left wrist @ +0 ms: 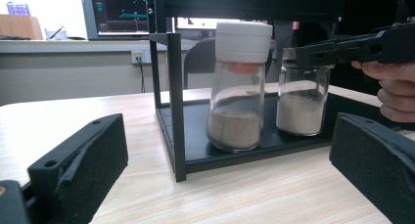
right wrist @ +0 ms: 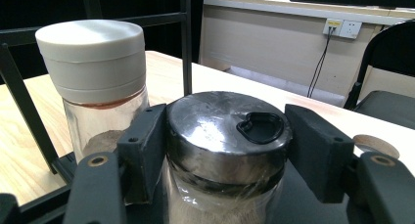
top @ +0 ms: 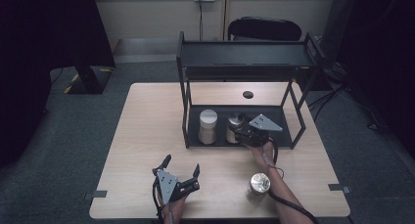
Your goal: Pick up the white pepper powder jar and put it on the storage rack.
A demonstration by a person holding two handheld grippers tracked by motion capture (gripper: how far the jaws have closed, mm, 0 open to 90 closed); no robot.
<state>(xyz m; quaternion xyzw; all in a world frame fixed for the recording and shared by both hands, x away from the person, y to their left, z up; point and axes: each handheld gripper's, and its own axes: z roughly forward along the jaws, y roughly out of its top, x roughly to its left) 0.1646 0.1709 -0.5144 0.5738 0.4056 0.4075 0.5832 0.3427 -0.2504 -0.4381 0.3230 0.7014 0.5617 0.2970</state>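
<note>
A glass jar with a shiny metal lid (top: 236,122) (right wrist: 226,131) stands on the bottom tray of a black two-shelf rack (top: 279,117). My right gripper (top: 240,134) (right wrist: 226,145) is shut on that lid, one pad on each side. The left gripper view shows this jar (left wrist: 301,104), holding pale powder, with the right gripper (left wrist: 313,53) at its top. Beside it on the tray stands a white-capped jar (top: 208,126) (left wrist: 237,92) (right wrist: 95,72) of brownish powder. My left gripper (top: 182,164) (left wrist: 227,153) rests open on the table in front of the rack, with nothing between its pads.
Another metal-lidded jar (top: 259,183) stands on the wooden table (top: 147,131) near the front edge, beside the right forearm. The rack's top shelf (top: 244,55) overhangs the tray. A round hole (top: 248,94) sits in the table behind the rack. A black chair (top: 264,28) stands beyond.
</note>
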